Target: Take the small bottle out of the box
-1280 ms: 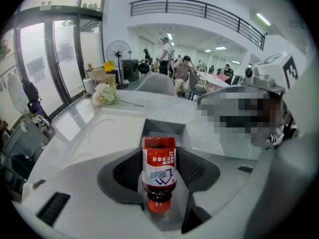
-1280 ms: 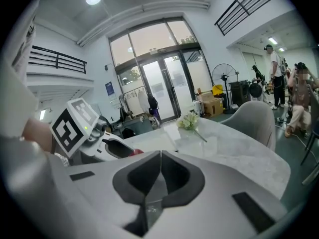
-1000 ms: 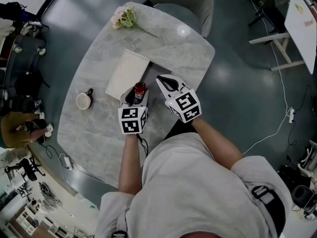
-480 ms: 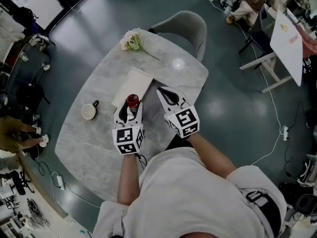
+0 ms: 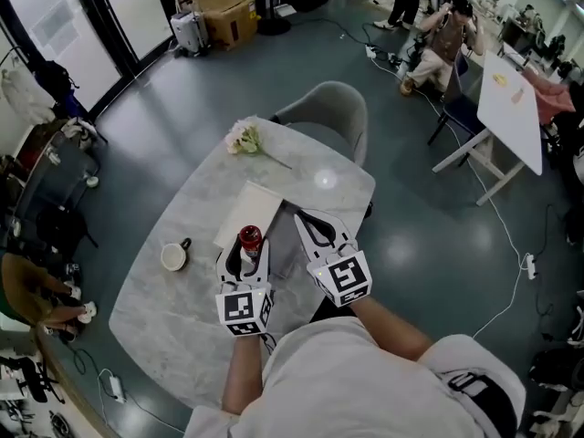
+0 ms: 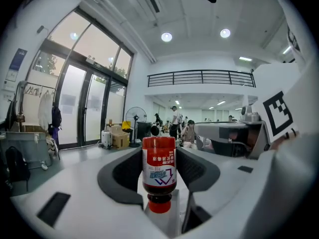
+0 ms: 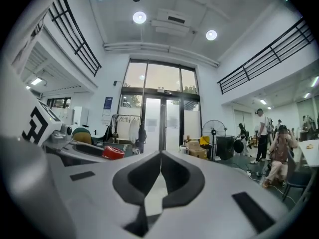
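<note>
Left gripper [image 5: 243,261] is pinching the small bottle [image 6: 159,176], holding it above the near end of the white box [image 5: 248,210] mid-tabletop [image 5: 192,299]. I'd say it's basically out. Right gripper [image 5: 315,231] is pressed shut on nothing, parked alongside, probably just keeping clear.

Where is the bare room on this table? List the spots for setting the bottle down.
Bare marble lies on the table between the mug and its near edge, and on the far side between the flowers and the right rim. It is crowded mid-table: the white box, the bottle in the left gripper, and the right gripper.
</note>
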### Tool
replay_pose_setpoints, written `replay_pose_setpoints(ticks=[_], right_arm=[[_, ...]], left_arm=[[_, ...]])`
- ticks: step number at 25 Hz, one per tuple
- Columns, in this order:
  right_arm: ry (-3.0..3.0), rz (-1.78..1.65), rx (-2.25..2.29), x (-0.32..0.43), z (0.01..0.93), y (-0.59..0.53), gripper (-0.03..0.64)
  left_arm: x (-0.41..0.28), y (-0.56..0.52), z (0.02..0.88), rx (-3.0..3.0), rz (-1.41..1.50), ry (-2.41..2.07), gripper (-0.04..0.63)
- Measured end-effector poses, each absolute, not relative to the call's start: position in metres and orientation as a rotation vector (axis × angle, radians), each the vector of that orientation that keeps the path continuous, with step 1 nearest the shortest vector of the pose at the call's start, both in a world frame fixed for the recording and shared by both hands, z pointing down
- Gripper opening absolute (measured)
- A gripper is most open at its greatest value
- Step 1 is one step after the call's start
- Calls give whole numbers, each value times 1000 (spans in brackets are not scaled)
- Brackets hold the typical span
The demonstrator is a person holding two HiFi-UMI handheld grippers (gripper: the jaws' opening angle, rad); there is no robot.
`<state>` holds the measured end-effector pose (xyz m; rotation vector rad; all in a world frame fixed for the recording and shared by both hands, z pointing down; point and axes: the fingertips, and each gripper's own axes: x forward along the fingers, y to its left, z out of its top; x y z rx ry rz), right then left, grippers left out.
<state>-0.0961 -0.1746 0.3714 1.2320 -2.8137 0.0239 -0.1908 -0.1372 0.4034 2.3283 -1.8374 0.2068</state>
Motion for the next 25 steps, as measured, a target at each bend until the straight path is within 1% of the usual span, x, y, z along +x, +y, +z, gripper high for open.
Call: replay_pose_setpoints(ticks=[19, 25], right_arm=[[-2775, -27, 1326, -66, 365, -159, 25], [-2768, -29, 1314, -69, 369, -159, 25]], left_arm=[[-175, -127, 382, 2409, 156, -1843, 219], [-178, -128, 384, 2403, 153, -1851, 219]])
